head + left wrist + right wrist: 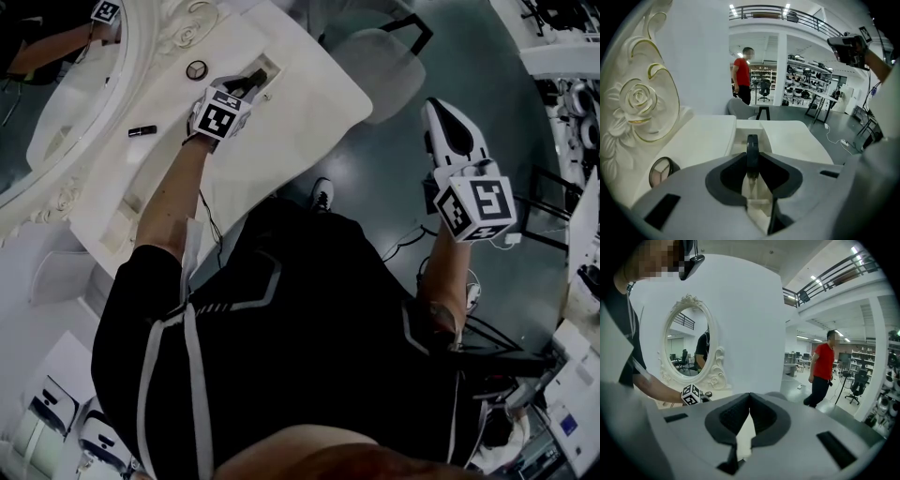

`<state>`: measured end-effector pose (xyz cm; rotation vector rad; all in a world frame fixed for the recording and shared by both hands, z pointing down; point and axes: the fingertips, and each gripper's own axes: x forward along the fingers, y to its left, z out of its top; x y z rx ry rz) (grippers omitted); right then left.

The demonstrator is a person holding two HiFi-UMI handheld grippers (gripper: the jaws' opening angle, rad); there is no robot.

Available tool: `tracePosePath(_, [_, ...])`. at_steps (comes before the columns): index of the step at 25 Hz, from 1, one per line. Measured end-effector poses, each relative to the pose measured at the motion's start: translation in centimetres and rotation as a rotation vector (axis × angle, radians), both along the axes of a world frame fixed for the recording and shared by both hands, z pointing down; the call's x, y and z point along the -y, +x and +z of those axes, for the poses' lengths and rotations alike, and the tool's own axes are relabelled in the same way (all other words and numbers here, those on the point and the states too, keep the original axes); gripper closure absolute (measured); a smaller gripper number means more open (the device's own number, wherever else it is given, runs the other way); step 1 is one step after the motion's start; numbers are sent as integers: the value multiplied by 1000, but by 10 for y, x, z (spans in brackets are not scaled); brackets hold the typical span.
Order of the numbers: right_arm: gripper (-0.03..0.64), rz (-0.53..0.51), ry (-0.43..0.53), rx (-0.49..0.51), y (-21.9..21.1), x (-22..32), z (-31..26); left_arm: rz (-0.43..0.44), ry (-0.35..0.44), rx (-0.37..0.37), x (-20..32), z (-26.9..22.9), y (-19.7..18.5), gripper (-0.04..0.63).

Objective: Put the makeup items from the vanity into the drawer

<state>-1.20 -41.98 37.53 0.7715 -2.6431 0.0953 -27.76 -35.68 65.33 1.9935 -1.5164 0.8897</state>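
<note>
My left gripper (246,86) hangs over the open drawer (269,67) in the white vanity top (309,103). In the left gripper view its jaws (752,161) are shut on a thin black makeup item (752,149), seen edge-on, with the drawer's recess (746,136) just beyond it. A round open eyeshadow compact (197,69) (661,169) lies left of the drawer. A black lipstick tube (142,130) lies nearer the mirror. My right gripper (448,127) is held out over the floor, away from the vanity. Its jaws (750,397) meet at the tips with nothing between them.
An ornate white oval mirror (56,94) (689,341) stands at the vanity's back, its rose carving (640,101) close on the left. A grey chair (380,56) stands past the vanity's end. A person in a red shirt (742,77) stands far off. Cables lie on the floor (412,239).
</note>
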Motion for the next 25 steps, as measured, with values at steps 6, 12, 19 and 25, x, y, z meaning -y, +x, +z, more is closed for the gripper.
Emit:
tracePosePath(6, [612,10,0,3,1,1,-2,6,6,2,2,1,1,508])
tracePosePath(12, [612,5,34,-27,-2,-1,-4,7,7,-7,2,-1,1,508])
tracePosePath(19, [612,-32,109,-67,-10,-12,-11,42,-10,14,-3,-1,3,506])
tracePosePath(25, [612,-46,105,-51,-12,-15,-14,42,2,1,0,-1,1,506])
